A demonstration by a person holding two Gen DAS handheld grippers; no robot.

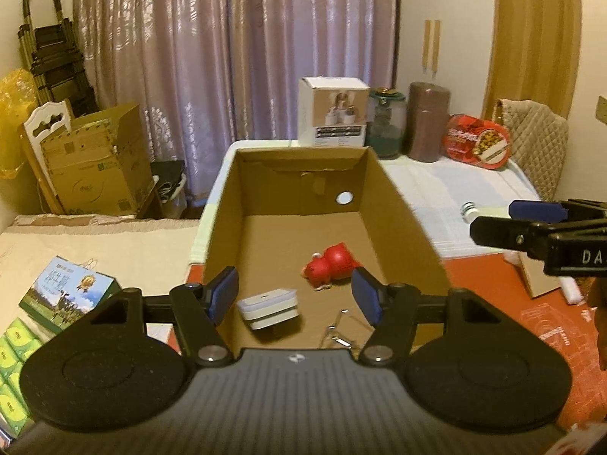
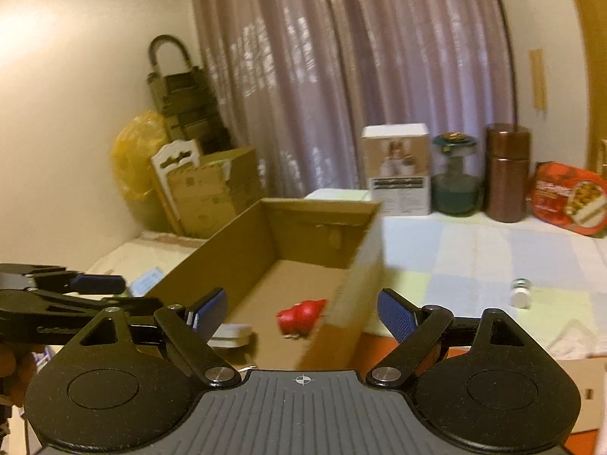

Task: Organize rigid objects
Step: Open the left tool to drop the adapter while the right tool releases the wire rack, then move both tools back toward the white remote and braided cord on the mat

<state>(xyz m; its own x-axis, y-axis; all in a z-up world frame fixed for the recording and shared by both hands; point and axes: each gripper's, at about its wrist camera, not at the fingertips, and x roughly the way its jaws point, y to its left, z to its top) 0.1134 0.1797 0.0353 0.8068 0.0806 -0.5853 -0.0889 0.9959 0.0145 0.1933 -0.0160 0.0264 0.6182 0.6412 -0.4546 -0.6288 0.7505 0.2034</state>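
Note:
An open cardboard box (image 1: 402, 204) stands on the table. A red toy (image 1: 330, 265), a white lidded container (image 1: 269, 307) and some metal clips (image 1: 341, 331) lie on its floor. My left gripper (image 1: 295, 295) hangs open over the box's near edge with nothing between its blue pads. My right gripper (image 2: 303, 314) is open too, above the box's right wall (image 2: 341, 326), and holds nothing. It shows at the right in the left wrist view (image 1: 493, 220). A small white bottle (image 2: 520, 294) stands on the cloth right of the box.
A white product box (image 1: 332, 112), a glass jar (image 1: 387, 125), a brown canister (image 1: 428, 121) and a red tin (image 1: 478, 140) line the table's far side. A printed carton (image 1: 68, 295) and green packs (image 1: 15, 345) lie at the left. A cardboard box (image 1: 98, 167) sits on a chair.

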